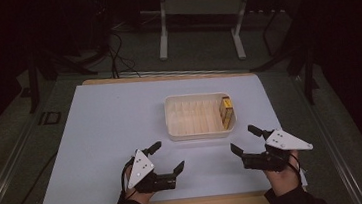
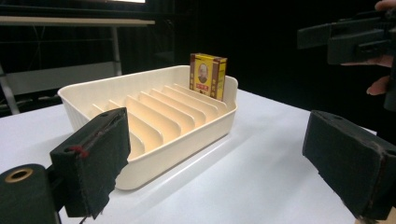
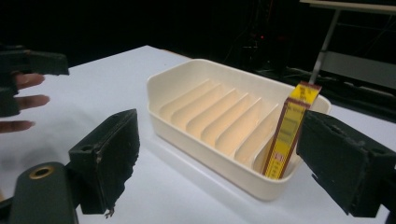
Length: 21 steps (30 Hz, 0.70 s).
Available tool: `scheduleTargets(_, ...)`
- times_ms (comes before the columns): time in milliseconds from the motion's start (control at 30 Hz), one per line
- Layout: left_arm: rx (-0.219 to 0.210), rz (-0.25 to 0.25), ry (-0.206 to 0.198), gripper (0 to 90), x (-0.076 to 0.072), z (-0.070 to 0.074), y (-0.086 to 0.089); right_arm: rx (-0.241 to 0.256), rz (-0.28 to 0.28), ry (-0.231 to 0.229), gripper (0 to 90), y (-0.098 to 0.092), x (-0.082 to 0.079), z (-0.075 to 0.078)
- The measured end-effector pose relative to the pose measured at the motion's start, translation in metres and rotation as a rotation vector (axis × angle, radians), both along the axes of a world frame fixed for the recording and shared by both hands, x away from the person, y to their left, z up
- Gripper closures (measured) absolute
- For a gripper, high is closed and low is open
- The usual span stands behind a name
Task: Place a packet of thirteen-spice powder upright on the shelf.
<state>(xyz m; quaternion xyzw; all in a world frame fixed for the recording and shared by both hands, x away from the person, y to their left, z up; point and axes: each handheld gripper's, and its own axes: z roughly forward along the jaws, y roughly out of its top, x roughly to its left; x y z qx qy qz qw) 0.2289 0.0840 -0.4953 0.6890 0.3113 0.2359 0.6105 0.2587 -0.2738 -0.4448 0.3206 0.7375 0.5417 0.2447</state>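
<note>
Box (image 1: 226,112) upright in last slot at right end of tray (image 1: 192,130), frame centre. Left gripper (image 1: 168,157) and right gripper (image 1: 243,139) spread, empty, low over bench (image 1: 107,134).

A white-topped table (image 1: 102,139) carries one cream ribbed tray (image 1: 199,132), seemingly plastic.

A cream ribbed tray (image 1: 199,128) sits on the white tabletop (image 1: 107,134); the box (image 2: 207,75) in it is yellow with dark red borders. Both tools' jaws are black.
</note>
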Motion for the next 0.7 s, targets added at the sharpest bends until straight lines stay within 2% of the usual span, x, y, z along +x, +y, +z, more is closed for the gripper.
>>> scheduleTargets(267,-0.002,-0.006,-0.002,8.9,0.000,0.000,0.000,-0.039,0.025,0.057,13.0,-0.008,-0.004,-0.017)
scheduleTargets(367,0.000,-0.006,-0.005,8.9,0.000,0.000,0.000,-0.072,0.022,0.048,13.0,-0.009,-0.006,-0.019)
scheduleTargets(500,0.004,-0.010,-0.001,8.9,-0.001,-0.001,-0.001,-0.079,0.017,0.045,13.0,-0.013,-0.007,-0.021)
scheduleTargets(700,0.011,-0.013,-0.004,8.9,-0.001,-0.003,-0.002,-0.079,0.011,0.083,13.0,-0.019,-0.006,-0.028)
